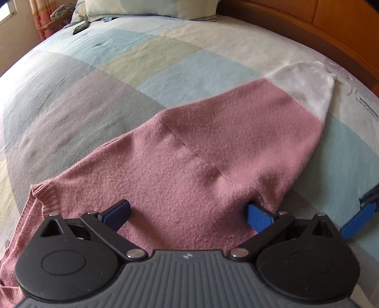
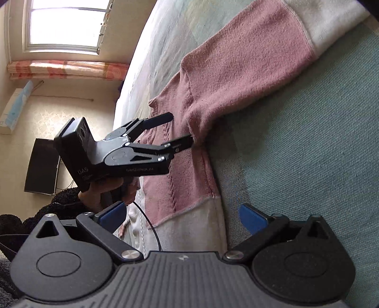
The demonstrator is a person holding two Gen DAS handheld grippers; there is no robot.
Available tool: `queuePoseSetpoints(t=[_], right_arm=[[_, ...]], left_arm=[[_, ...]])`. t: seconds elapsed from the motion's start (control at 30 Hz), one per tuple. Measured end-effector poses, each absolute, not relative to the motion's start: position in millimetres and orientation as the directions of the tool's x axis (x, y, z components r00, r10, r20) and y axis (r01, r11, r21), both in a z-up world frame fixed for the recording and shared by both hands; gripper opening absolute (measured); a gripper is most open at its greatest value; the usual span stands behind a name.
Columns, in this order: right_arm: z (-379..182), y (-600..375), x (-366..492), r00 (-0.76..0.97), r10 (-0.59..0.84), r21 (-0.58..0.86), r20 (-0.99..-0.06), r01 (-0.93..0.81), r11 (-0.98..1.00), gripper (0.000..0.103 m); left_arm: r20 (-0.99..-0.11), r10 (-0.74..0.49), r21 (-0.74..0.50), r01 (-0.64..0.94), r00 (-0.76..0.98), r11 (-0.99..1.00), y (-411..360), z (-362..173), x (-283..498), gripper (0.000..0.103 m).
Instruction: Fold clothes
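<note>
The pink sweater lies spread on the bed, and everything else is placed from it. Nearest in the left wrist view, the left gripper hovers low over the sweater's body with its 2 blue-padded fingers spread wide, released and gripping nothing; the right finger sits at the fold where the sleeve meets the body, though whether it touches the knit cannot be told. Left of that gripper is the sweater's ribbed neck edge. Beyond it the sleeve runs away on a slant and ends in a white cuff section near the far side of the bed. At the right edge of this view, beside the sweater, a blue finger of the right gripper shows. From the right wrist view, the right gripper is likewise spread open and empty, held over the sweater's white hem band and the teal patch of bedcover next to it. Past it, a hand holds the left gripper's handle. Beyond the sweater, a pillow lies at the head of the bed, and off the bed a window lights the room.
</note>
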State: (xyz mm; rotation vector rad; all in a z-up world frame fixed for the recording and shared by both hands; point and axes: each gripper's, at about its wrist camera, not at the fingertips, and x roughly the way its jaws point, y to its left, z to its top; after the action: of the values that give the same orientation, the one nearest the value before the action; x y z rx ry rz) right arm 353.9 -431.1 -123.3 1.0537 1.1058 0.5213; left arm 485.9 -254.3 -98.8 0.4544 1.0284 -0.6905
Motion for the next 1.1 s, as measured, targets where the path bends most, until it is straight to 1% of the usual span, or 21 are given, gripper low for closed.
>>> queuePoseSetpoints(t=[0.07,0.1,0.2,0.37,0.43,0.47,0.53,0.6,0.7,0.8,0.97,1.1], right_arm=[[-122,-421,353,0.397,0.774,0.866,-0.493,0.143,0.479,0.103],[-121,-415,352,0.393,0.767,0.857,-0.508,0.138,0.496,0.103],[-112,-400,350,0.372,0.740,0.816,-0.560,0.095,0.570,0.103],[-106,-378,343,0.312,0.708,0.747,-0.634,0.007,0.665,0.103],[-109,-376,339,0.322,0.703,0.742,-0.635,0.000,0.670,0.103],[-110,-376,338,0.334,0.699,0.743,-0.632,0.008,0.669,0.103],[-111,-378,336,0.361,0.693,0.753,-0.624,0.041,0.657,0.103],[-112,-379,333,0.388,0.684,0.761,-0.618,0.076,0.644,0.103],[-111,-378,327,0.400,0.677,0.764,-0.618,0.102,0.637,0.103],[-113,-379,315,0.391,0.690,0.778,-0.609,0.124,0.616,0.103],[-121,-380,295,0.417,0.712,0.817,-0.565,0.163,0.553,0.103],[-131,-384,320,0.460,0.733,0.860,-0.501,0.167,0.483,0.103]], left_arm=[[-0.889,-0.312,0.029,0.721,0.336,0.693,-253,-92,484,0.103],[-0.886,-0.320,0.028,0.729,0.334,0.684,-250,-87,482,0.101],[-0.881,-0.352,-0.007,0.735,0.316,0.678,-236,-71,478,0.101],[-0.875,-0.295,0.034,0.656,0.384,0.754,-227,-79,485,0.101],[-0.868,-0.295,0.027,0.633,0.399,0.774,-232,-89,494,0.101],[-0.866,-0.298,0.022,0.627,0.401,0.779,-236,-93,498,0.103],[-0.862,-0.303,0.012,0.614,0.406,0.789,-243,-103,507,0.103],[-0.860,-0.302,0.018,0.616,0.412,0.788,-245,-100,507,0.103],[-0.858,-0.308,0.022,0.628,0.411,0.778,-229,-90,493,0.101],[-0.875,-0.312,0.005,0.650,0.372,0.760,-201,-84,471,0.101],[-0.890,-0.301,-0.012,0.643,0.342,0.766,-175,-85,449,0.101],[-0.901,-0.292,-0.024,0.636,0.320,0.771,-155,-86,431,0.101]])
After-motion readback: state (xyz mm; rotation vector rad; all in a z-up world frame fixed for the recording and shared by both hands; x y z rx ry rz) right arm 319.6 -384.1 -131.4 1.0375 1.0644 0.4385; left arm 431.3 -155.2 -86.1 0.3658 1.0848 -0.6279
